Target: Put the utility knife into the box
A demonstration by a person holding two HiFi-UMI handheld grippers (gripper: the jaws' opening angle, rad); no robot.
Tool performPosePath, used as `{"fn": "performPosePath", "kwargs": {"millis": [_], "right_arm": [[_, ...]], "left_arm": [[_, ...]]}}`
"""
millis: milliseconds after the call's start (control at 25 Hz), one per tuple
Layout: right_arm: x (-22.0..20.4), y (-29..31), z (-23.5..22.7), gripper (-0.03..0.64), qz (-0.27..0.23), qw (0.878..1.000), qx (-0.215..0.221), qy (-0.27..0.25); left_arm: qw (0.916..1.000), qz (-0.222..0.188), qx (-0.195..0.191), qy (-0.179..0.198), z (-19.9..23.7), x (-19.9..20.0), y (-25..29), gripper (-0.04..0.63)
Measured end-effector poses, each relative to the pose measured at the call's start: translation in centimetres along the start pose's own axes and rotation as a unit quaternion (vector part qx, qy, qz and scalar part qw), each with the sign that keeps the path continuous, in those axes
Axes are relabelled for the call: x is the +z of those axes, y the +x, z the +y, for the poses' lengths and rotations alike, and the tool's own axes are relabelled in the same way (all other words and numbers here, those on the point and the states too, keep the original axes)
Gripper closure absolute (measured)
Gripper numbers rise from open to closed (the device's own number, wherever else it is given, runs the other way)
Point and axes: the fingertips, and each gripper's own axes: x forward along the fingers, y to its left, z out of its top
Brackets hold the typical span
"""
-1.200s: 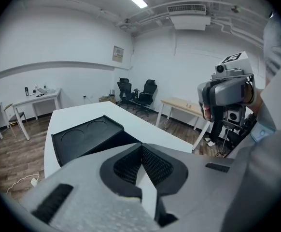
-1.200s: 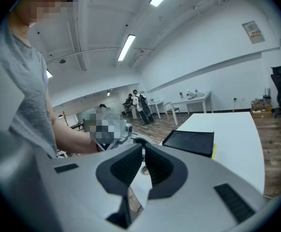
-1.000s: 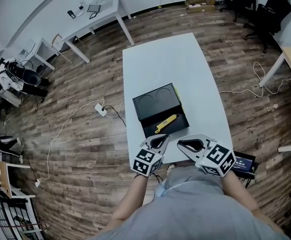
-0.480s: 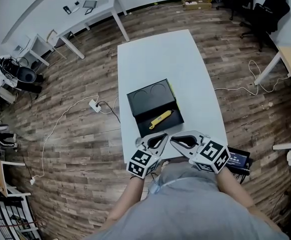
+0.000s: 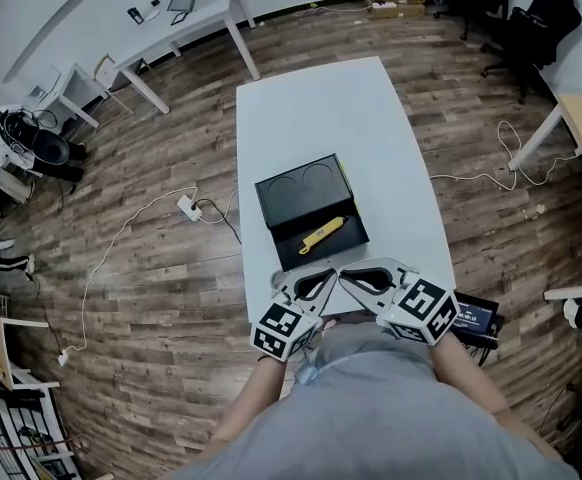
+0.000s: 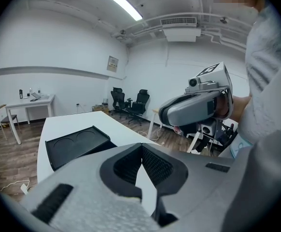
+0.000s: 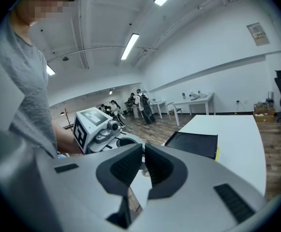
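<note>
A yellow utility knife (image 5: 322, 234) lies inside the open black box (image 5: 345, 238) on the white table (image 5: 321, 118); the box's lid (image 5: 301, 191) stands open at its far side. Both grippers are held at the table's near edge, close to the person's body, their tips turned toward each other. My left gripper (image 5: 323, 273) is shut and holds nothing; in its own view the jaws (image 6: 141, 151) meet, with the lid (image 6: 77, 144) beyond. My right gripper (image 5: 345, 276) is shut too, jaws (image 7: 143, 153) together and empty, the lid (image 7: 193, 144) ahead.
White desks (image 5: 186, 13) stand at the far left, office chairs (image 5: 536, 18) at the far right. Cables and a power strip (image 5: 188, 206) lie on the wooden floor left of the table. A small screen device (image 5: 471, 320) sits by the person's right side.
The head view has shifted, so the table and box sit a little higher and further left in the frame. Both grippers stay shut and empty near the table's edge; the left one shifted slightly.
</note>
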Motion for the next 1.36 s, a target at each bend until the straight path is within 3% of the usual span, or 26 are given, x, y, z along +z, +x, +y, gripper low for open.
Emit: {"fn": "performPosePath", "kwargs": {"millis": [1360], "right_arm": [[0.0,0.3,-0.6,0.588,0.005,1.0,-0.022,-0.005]], "left_arm": [[0.9999,0.009,-0.011,0.002,-0.7,-1.2,-0.2,0.578]]}}
